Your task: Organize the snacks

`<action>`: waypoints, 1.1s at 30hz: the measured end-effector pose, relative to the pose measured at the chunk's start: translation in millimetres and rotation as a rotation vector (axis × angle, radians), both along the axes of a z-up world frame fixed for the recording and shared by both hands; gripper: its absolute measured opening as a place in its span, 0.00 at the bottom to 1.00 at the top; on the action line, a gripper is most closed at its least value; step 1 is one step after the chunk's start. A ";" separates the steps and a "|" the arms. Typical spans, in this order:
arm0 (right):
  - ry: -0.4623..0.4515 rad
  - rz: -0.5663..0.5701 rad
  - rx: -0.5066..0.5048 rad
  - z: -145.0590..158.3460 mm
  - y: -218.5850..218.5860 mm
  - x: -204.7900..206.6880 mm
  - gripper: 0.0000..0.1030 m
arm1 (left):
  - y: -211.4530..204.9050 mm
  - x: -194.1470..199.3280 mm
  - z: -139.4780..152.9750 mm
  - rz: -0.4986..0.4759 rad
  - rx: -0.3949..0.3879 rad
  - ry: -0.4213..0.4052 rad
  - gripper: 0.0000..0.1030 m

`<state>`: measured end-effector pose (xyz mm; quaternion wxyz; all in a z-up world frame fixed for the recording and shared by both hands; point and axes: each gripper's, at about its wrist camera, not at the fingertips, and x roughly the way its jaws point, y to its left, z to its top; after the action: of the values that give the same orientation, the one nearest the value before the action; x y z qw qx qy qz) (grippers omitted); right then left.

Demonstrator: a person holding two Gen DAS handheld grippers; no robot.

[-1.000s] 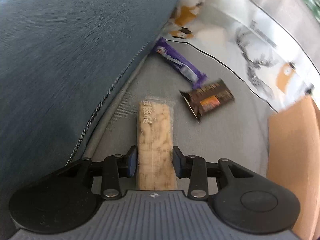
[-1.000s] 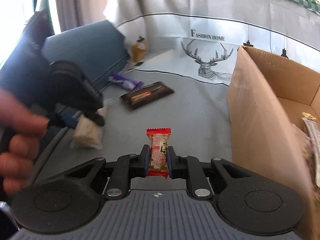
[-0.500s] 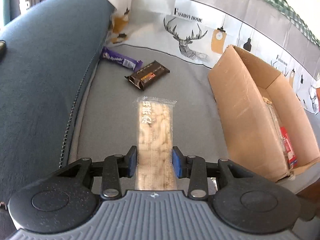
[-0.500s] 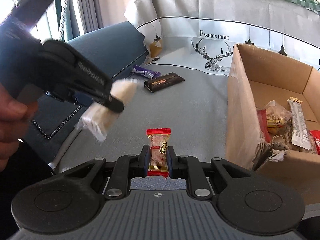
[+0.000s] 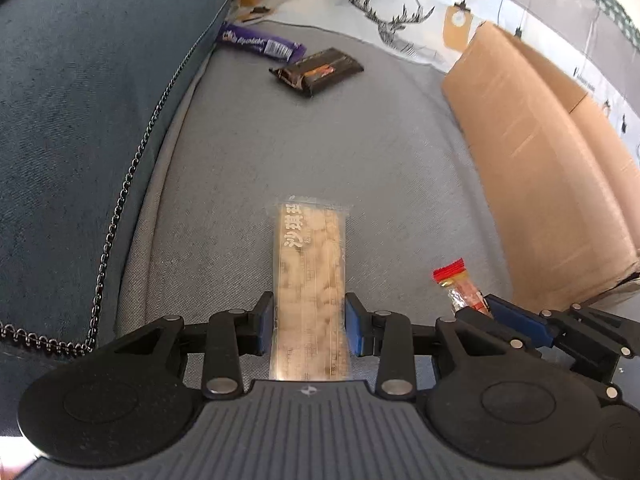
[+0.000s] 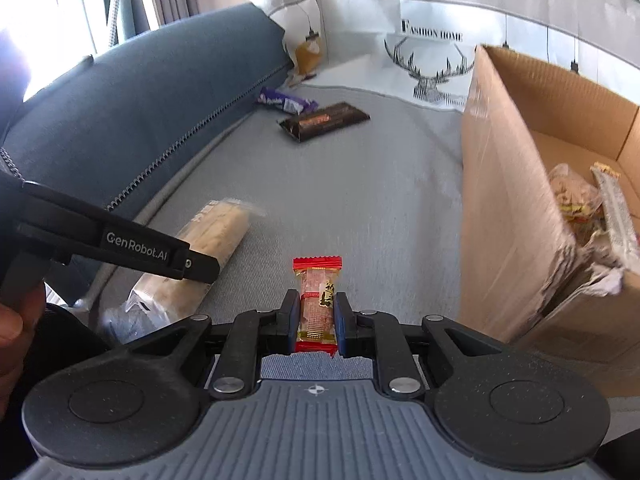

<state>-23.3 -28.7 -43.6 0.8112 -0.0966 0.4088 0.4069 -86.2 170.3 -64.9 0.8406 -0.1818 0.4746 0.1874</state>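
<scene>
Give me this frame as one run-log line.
left claw: shut on pale rice bar | right claw: shut on red candy | cardboard box: right | purple bar, dark bar: on cushion

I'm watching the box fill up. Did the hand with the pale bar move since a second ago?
Yes. The left gripper, holding the pale bar, swung away from the blue cushion toward the cardboard box.

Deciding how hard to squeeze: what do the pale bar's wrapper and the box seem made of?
Pale bar: clear, glossy plastic film, apparently; the puffed pieces show through and its crimped end catches light. Box: brown corrugated cardboard, matte; the torn corner shows frayed layers.
</scene>
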 end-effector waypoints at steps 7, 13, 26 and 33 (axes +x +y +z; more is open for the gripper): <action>0.037 0.005 -0.049 -14.2 7.0 0.7 0.18 | -10.4 7.9 -6.2 -0.046 0.045 0.059 0.39; 0.051 0.000 -0.066 -18.8 8.7 1.3 0.22 | -12.6 10.9 -8.6 -0.062 0.055 0.070 0.42; -0.015 0.013 -0.088 -25.1 13.0 -1.2 0.19 | -15.2 12.6 -6.9 -0.064 0.089 0.078 0.40; -0.071 0.003 -0.032 -6.3 0.7 -8.4 0.18 | -15.5 5.1 0.9 -0.048 0.088 0.034 0.38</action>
<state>-31.7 -28.0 -50.0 0.8228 -0.1247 0.3860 0.3979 -81.1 154.8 -64.0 0.8438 -0.1300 0.4843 0.1911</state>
